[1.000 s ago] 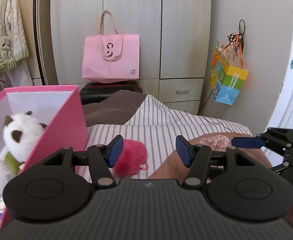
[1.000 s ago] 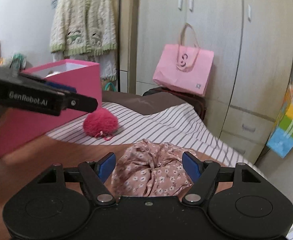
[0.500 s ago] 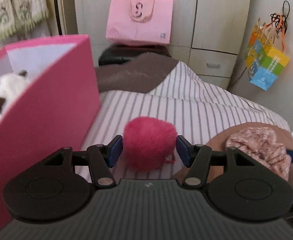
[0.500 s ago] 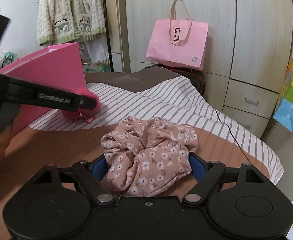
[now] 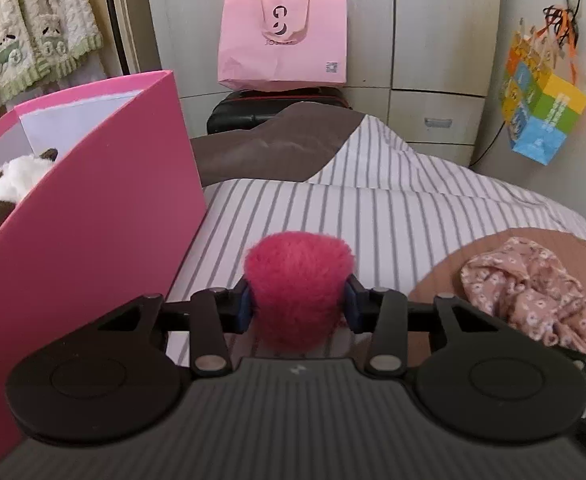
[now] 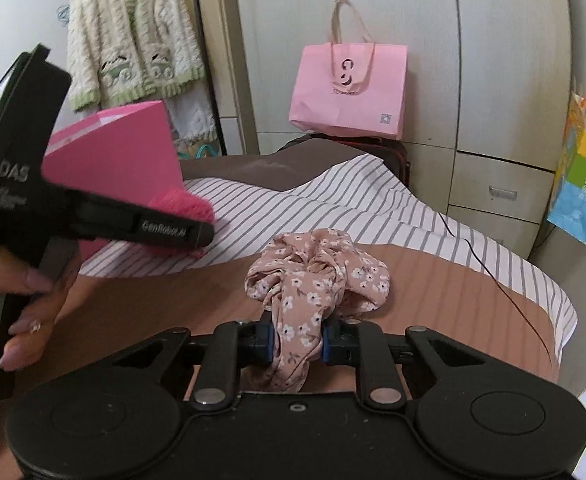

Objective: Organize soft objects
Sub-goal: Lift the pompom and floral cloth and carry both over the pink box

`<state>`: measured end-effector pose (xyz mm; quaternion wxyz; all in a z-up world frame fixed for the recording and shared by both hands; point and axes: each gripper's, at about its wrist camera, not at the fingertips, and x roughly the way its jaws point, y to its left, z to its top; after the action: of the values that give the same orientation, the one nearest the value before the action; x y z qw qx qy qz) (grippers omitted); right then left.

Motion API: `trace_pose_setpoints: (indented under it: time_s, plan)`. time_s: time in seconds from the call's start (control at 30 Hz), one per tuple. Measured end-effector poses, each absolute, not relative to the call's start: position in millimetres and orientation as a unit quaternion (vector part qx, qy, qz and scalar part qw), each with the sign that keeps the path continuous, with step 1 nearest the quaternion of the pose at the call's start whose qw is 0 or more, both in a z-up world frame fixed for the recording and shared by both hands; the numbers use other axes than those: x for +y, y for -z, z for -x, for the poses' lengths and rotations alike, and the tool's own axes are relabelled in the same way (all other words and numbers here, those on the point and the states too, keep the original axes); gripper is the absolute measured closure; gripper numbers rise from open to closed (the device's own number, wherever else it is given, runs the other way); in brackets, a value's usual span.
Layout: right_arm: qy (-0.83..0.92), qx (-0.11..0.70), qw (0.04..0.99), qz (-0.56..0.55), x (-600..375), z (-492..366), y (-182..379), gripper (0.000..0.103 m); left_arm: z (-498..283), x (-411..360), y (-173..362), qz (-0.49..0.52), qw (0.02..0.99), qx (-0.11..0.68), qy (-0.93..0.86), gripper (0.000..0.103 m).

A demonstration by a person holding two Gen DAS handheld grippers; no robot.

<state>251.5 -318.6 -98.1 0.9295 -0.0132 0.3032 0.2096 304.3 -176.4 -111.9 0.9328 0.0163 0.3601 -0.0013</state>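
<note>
On the striped sheet before wardrobes, the left gripper, just closed, pinches a pink pompom; the right gripper clamps a floral scrunchie on brown cloth.

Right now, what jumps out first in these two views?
The left gripper is shut on a fuzzy pink pompom over the striped sheet, beside the tall pink box with a plush toy inside. The right gripper pinches a floral scrunchie on the brown surface; both jaws have just been closing.
</note>
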Motion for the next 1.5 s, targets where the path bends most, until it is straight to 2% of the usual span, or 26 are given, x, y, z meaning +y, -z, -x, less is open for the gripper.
trace_pose_setpoints:
  time_s: [0.47,0.93,1.5]
  plan:
    - [-0.18,0.3,0.937,-0.009,-314.7,-212.8,88.1,0.081,-248.0,-172.9,87.1,-0.013,0.933,0.351,0.075,0.061]
    - [-0.141,0.318,0.938,-0.005,-302.0,-163.1,83.0,0.081,-178.2,-154.9,69.2,-0.053,0.923,0.338,0.177,0.061]
    - [-0.175,0.321,0.93,0.038,-269.7,-82.5,70.2,0.081,-105.0,-104.1,75.4,-0.086,0.886,0.386,0.241,0.061]
